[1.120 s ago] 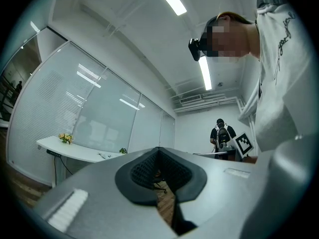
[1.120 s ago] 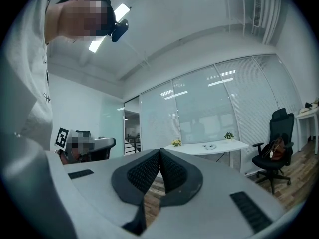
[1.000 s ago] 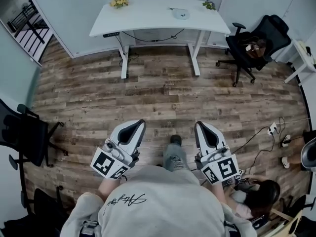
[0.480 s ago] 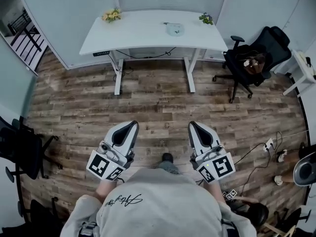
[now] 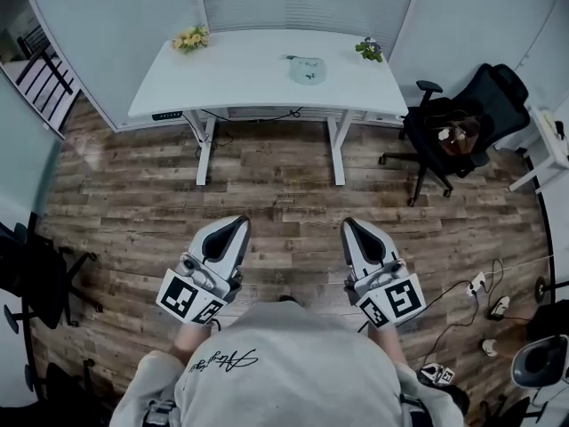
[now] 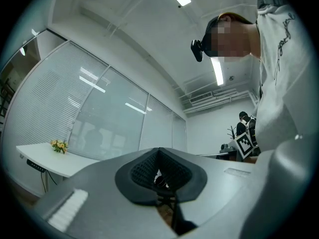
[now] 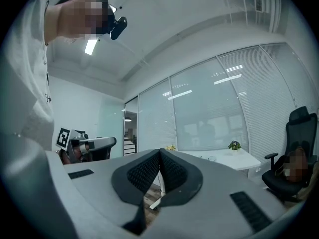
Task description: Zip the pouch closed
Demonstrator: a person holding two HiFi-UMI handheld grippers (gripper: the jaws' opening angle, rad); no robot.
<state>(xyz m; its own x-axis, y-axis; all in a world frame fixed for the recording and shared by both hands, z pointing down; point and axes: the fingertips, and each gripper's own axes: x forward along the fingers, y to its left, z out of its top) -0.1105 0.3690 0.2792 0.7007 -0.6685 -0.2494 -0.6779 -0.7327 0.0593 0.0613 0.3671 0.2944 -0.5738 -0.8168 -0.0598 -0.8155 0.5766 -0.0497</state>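
A small pale pouch (image 5: 307, 69) lies on the white desk (image 5: 240, 78) across the room, well beyond both grippers. My left gripper (image 5: 233, 224) and right gripper (image 5: 351, 226) are held side by side in front of the person's body, above the wooden floor, pointing at the desk. Both are shut with nothing between the pads. The left gripper view shows its jaws (image 6: 159, 151) closed against the glass wall, with the desk's left end at the side. In the right gripper view the closed jaws (image 7: 159, 152) point at the desk.
Yellow flowers (image 5: 189, 38) and a small green plant (image 5: 370, 50) stand at the desk's back corners. A black office chair (image 5: 462, 118) is to the desk's right, another chair (image 5: 31, 274) at the left edge. Cables and a plug strip (image 5: 476, 283) lie on the floor at the right.
The person has walked toward the desk, which now shows larger and lower in the head view. Both grippers came along, shut and side by side.
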